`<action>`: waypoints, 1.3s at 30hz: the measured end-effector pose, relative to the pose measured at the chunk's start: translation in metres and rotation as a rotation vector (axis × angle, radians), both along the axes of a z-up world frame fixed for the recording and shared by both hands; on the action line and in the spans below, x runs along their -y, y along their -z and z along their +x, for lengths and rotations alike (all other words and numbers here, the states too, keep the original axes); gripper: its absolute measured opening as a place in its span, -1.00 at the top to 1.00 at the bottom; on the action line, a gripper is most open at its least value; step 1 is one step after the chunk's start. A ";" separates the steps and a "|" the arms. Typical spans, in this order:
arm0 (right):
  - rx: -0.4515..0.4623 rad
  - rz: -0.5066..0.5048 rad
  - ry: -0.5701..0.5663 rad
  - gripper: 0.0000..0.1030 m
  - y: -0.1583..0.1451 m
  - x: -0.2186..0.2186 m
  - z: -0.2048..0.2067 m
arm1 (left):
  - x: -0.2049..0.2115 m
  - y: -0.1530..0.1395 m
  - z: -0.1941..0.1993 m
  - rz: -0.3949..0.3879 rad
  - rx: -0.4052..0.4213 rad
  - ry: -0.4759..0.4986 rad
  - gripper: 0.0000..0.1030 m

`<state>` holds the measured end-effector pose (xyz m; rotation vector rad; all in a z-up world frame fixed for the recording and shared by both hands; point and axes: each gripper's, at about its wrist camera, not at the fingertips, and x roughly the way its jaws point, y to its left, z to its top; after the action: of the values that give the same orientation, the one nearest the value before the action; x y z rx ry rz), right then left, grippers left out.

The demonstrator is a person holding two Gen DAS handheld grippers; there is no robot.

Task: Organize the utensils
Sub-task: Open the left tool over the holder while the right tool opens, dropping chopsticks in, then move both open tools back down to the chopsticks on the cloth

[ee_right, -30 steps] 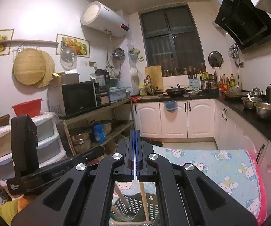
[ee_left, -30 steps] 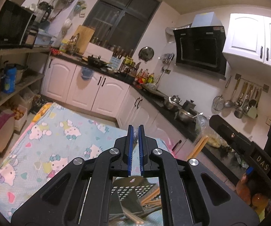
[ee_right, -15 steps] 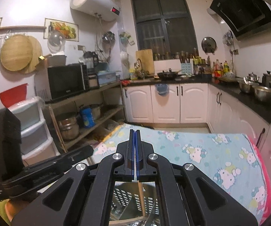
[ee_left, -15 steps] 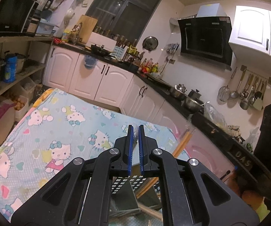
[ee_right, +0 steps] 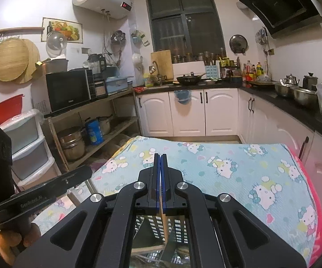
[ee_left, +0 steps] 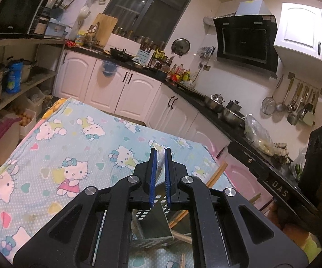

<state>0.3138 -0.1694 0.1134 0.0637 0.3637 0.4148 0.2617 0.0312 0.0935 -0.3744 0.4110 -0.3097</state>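
Right wrist view | right gripper (ee_right: 160, 169) clamped on chopstick (ee_right: 163, 220), left gripper (ee_left: 160, 167) together, perhaps gripping something | best lowered straight into basket (ee_right: 178, 227).

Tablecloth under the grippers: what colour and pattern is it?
The tablecloth is light blue with cartoon cats and small hearts, pink at its edge; the right wrist view shows it best.

Home kitchen, white cabinets (ee_right: 187, 111), range hood (ee_left: 245, 42), microwave (ee_right: 69, 90), hanging ladles (ee_left: 295, 105)

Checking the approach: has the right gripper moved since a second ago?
Yes. The right gripper has tipped downward: the window sits higher in view and more tablecloth shows.
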 end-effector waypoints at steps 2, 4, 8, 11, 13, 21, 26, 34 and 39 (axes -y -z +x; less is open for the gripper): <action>-0.006 -0.006 0.007 0.94 0.002 0.002 -0.003 | -0.001 0.001 -0.001 -0.001 -0.003 -0.002 0.97; -0.013 -0.004 0.014 0.82 0.003 0.005 -0.005 | -0.002 0.001 -0.003 -0.001 -0.004 -0.005 0.97; -0.026 -0.006 0.026 0.76 0.006 0.011 -0.010 | -0.005 0.004 -0.007 -0.005 -0.012 -0.012 0.96; -0.026 -0.019 0.034 0.75 0.007 0.014 -0.015 | -0.006 0.006 -0.011 -0.005 -0.021 -0.016 0.90; -0.024 -0.028 0.039 0.74 0.007 0.016 -0.019 | -0.008 0.007 -0.012 -0.013 -0.030 -0.015 0.89; -0.032 -0.045 0.080 0.60 0.007 0.027 -0.030 | -0.008 0.007 -0.018 -0.018 -0.031 -0.014 0.66; -0.034 -0.036 0.084 0.45 0.006 0.034 -0.037 | -0.013 0.007 -0.030 -0.025 -0.031 -0.018 0.43; -0.035 -0.028 0.086 0.30 0.006 0.040 -0.050 | -0.019 0.006 -0.052 -0.030 -0.050 -0.032 0.07; -0.029 -0.028 0.083 0.23 0.006 0.043 -0.060 | -0.020 0.007 -0.060 -0.033 -0.055 -0.034 -0.06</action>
<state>0.2535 -0.2128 0.1074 0.0578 0.3936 0.3267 0.2019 0.0509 0.0867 -0.4231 0.4538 -0.2735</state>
